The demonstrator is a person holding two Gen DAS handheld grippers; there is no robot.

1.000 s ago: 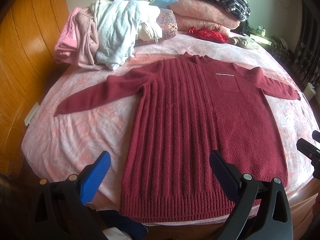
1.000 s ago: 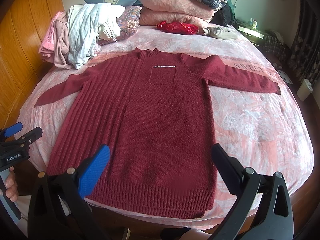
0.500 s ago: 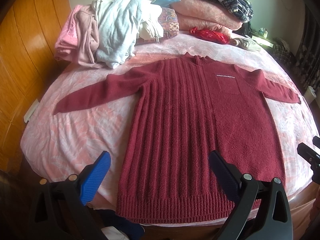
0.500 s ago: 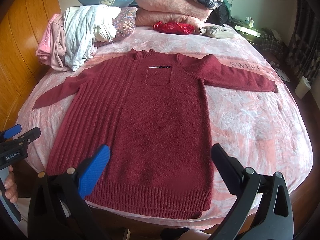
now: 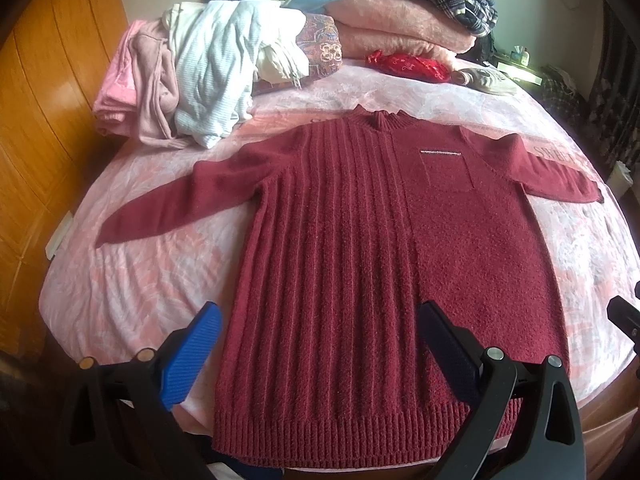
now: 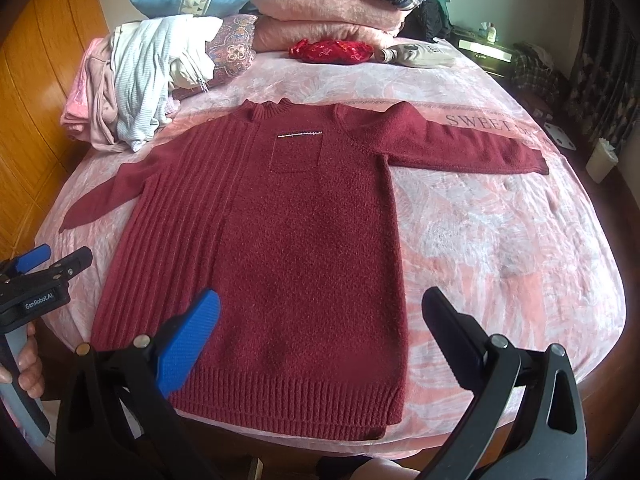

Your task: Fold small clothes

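Note:
A dark red knitted sweater [image 5: 380, 248] lies flat, front up, on the pink bedspread [image 5: 132, 280], both sleeves spread out. It also shows in the right wrist view [image 6: 280, 240]. Its ribbed hem [image 5: 340, 432] lies at the bed's near edge. My left gripper [image 5: 316, 344] is open and empty, above the hem's left half. My right gripper [image 6: 320, 332] is open and empty, above the hem's right part. The left gripper also shows at the left edge of the right wrist view [image 6: 44, 268].
A heap of pale clothes [image 5: 192, 76] lies at the bed's far left. Pillows and folded pink blankets [image 5: 392, 28] are stacked at the head, with a red pouch [image 5: 408, 64]. A wooden wall [image 5: 36, 120] stands left. A nightstand [image 6: 484, 46] stands far right.
Both grippers have moved slightly forward and up over the sweater. The sweater has not moved, and both grippers stay open.

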